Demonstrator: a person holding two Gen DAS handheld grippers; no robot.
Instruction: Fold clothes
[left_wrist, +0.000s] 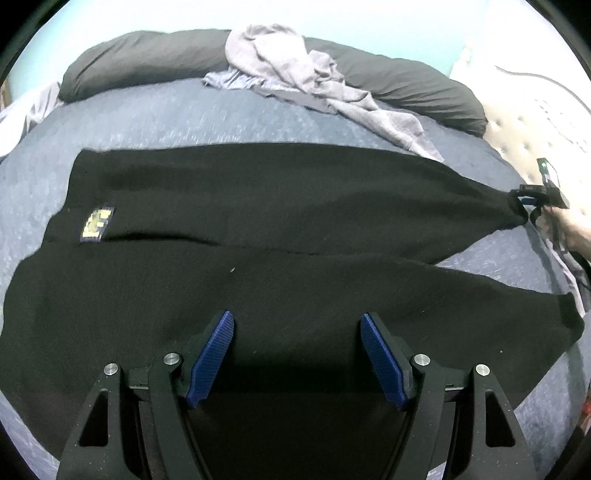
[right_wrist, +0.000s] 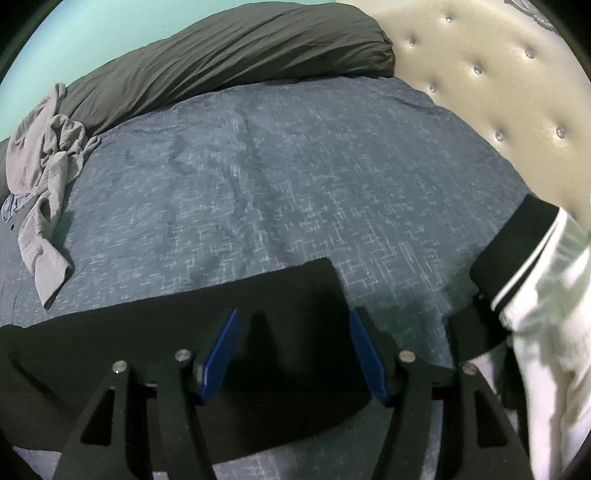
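Black trousers (left_wrist: 258, 206) lie spread flat on the blue bedspread (left_wrist: 147, 118), legs running to the right, with a yellow label (left_wrist: 96, 224) near the left end. My left gripper (left_wrist: 297, 325) hovers open over the near leg with nothing between its pads. In the left wrist view my right gripper (left_wrist: 532, 199), held by a hand (left_wrist: 572, 229), is at the hem of the far leg. In the right wrist view my right gripper (right_wrist: 293, 325) stands open above the end of that trouser leg (right_wrist: 147, 332); the cloth lies flat under the fingers and the pads do not press it.
A crumpled grey garment (left_wrist: 295, 70) (right_wrist: 44, 177) lies at the back by a long dark bolster pillow (left_wrist: 147, 59) (right_wrist: 221, 55). A cream tufted headboard (right_wrist: 480, 92) closes the right side. A white garment with a black band (right_wrist: 546, 295) lies at the right edge.
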